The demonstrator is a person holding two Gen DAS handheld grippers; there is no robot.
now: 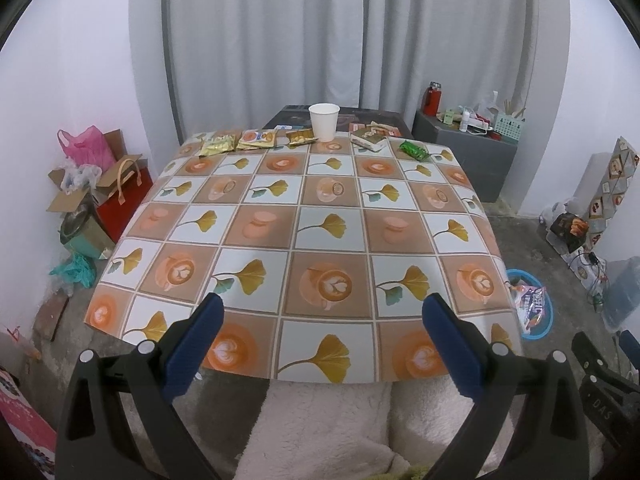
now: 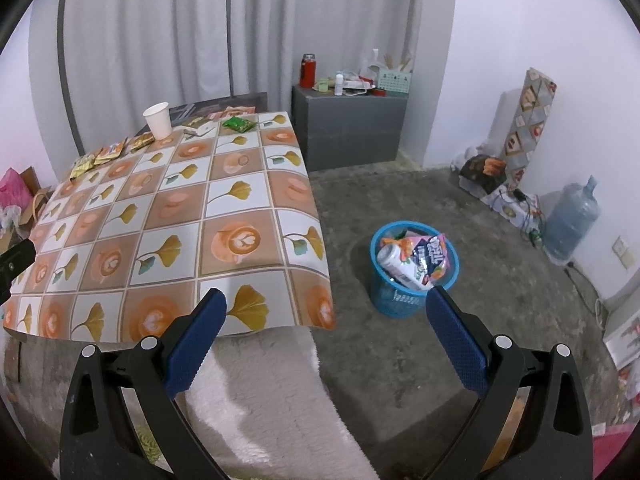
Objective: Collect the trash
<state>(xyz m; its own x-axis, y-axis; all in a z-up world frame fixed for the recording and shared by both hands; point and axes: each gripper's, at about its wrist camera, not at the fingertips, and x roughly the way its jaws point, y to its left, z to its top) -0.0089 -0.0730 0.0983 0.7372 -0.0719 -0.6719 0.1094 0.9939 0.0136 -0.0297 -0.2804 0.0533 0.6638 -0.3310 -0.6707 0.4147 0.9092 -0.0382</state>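
Left gripper (image 1: pixel 322 308): jaws spread wide, nothing between them; hangs over the near edge of the table (image 1: pixel 304 240), blue pads above the checked cloth.

Right gripper (image 2: pixel 326 304): jaws spread wide, empty; sits at the table's near right corner, one pad over the cloth, the other over the floor, just in front of the bin (image 2: pixel 414 268).

Rug (image 2: pixel 260 392): white, fluffy, on the floor under both grippers.

Bin: blue mesh basket on the floor, just right of the table; holds a white can (image 2: pixel 402 266) and a pink-and-blue packet (image 2: pixel 432 254), piled to the rim.

Table: covered by a cloth printed with ginkgo leaves and coffee cups; near and middle parts bare.

Trash, all in a row along the far edge, well apart from both grippers:
- gold wrapper (image 1: pixel 216 145), far left
- orange packet (image 1: pixel 258 139)
- small gold wrapper (image 1: pixel 301 137)
- paper cup (image 1: pixel 324 122), white, upright, at centre
- carton (image 1: pixel 370 139), lying flat
- green wrapper (image 1: pixel 415 149), far right

Floor (image 2: pixel 400 208): grey concrete.

Room: grey cabinet (image 2: pixel 348 128) beyond the table with a red flask (image 2: pixel 307 71) and clutter on top; water jug (image 2: pixel 574 220) by the right wall; bags and boxes (image 1: pixel 96 184) by the left wall; grey curtain (image 1: pixel 348 32) behind.
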